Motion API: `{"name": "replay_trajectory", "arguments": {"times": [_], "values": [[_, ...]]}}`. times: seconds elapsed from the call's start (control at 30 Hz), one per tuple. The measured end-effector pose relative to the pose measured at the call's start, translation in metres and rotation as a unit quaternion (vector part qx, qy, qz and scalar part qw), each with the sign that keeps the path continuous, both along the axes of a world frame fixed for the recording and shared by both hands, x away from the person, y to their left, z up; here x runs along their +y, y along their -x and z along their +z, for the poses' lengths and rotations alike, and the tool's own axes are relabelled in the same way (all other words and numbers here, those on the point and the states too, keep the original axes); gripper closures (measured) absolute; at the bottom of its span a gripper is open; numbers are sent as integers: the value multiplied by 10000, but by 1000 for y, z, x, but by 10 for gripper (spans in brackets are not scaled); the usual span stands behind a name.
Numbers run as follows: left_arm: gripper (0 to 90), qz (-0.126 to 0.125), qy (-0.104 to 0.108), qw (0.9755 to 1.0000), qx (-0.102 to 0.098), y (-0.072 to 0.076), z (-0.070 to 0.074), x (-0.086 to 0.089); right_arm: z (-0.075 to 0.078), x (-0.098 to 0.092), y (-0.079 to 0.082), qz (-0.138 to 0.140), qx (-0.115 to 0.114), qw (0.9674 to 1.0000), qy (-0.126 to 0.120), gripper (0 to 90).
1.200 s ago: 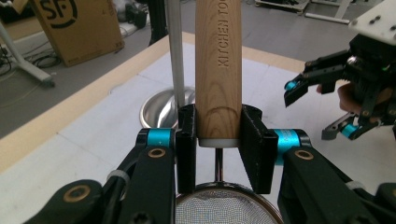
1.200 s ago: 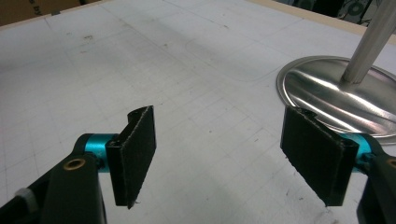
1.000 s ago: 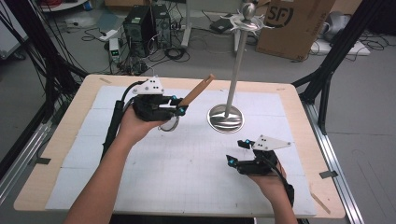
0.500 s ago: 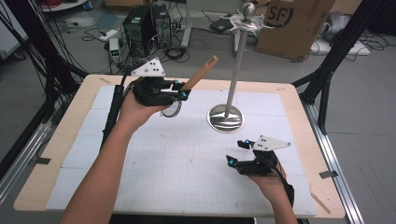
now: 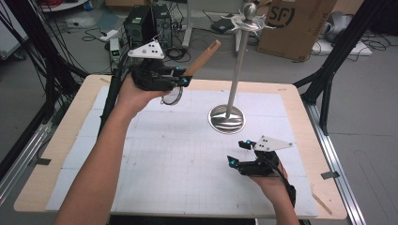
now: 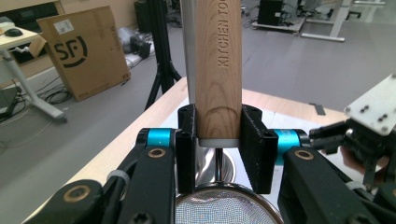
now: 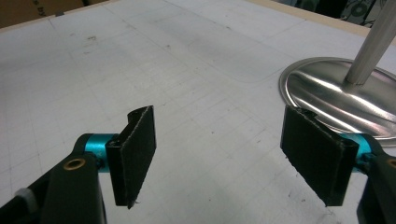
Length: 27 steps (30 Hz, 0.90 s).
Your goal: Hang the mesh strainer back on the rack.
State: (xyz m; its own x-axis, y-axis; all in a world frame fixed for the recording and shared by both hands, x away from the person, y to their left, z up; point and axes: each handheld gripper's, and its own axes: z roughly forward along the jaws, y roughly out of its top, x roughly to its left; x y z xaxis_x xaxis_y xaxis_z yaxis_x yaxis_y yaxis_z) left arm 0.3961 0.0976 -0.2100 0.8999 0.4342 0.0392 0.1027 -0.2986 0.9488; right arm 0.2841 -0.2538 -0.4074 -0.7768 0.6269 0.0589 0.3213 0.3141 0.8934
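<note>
Above table's far-left corner, left gripper [image 5: 180,80] clamped on strainer's wooden handle [image 6: 218,70], mesh [image 6: 222,205] hanging below jaws, handle angled up twd stand [image 5: 237,65], prob. to hang it on top hooks. Near front-right, right gripper [image 5: 237,153] wide open, empty, parked low w/ stand base just beyond.

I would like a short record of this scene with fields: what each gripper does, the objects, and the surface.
left gripper: raised above the table's far left part, shut on the strainer
strainer: wooden handle points up toward the stand's top; mesh bowl sits below the jaws
right gripper: open, holding nothing, low over the mat near the stand's base
stand: upright metal pole on a round shiny base
surface: white gridded mat on a wooden table
</note>
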Motion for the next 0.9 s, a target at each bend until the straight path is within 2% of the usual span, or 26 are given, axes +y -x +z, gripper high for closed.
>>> {"name": "replay_trajectory", "arguments": {"times": [0.27, 0.57, 0.7, 0.9], "values": [[692, 14, -148, 9998, -131, -4, 17, -12, 1, -1, 1, 13, -33, 10000, -48, 259], [692, 88, -92, 9998, -164, -11, 28, -14, 2, -3, 2, 15, -36, 10000, -66, 260], [692, 75, -36, 9999, -151, -14, 31, -17, 1, -3, 2, 9, -12, 10000, -56, 260], [692, 38, -72, 9999, -76, -20, 29, -22, 2, -3, 2, 10, -9, 10000, -73, 260]]}}
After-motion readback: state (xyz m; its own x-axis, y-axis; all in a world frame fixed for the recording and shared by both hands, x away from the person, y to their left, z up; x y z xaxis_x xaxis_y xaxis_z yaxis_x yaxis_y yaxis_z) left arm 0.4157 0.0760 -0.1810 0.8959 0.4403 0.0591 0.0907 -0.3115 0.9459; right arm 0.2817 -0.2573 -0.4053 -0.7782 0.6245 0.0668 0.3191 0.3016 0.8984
